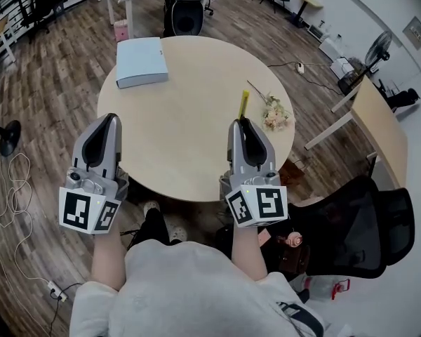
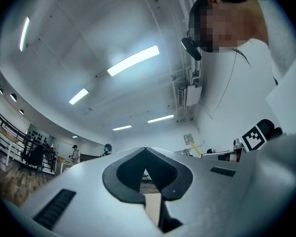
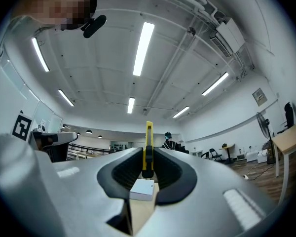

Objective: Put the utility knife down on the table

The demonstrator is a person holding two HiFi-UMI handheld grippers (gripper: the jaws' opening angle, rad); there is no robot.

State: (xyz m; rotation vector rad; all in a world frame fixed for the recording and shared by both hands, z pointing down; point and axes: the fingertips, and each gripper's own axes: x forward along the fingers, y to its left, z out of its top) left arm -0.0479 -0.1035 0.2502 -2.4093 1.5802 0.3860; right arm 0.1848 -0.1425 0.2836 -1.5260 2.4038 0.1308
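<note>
My right gripper (image 1: pixel 243 121) is shut on a yellow utility knife (image 1: pixel 243 104), whose body sticks out past the jaw tips above the round beige table (image 1: pixel 182 132). In the right gripper view the utility knife (image 3: pixel 148 147) stands upright between the closed jaws of that right gripper (image 3: pixel 147 174). My left gripper (image 1: pixel 109 118) hovers at the table's near left edge, shut with nothing in it; in its own view the left gripper (image 2: pixel 146 174) shows jaws pressed together.
A light blue binder (image 1: pixel 142 62) lies at the table's far left. A small bunch of flowers (image 1: pixel 273 112) lies at the right, just beyond the knife. A black office chair (image 1: pixel 358 223) stands to my right, and a white box (image 3: pixel 142 189) lies on the table.
</note>
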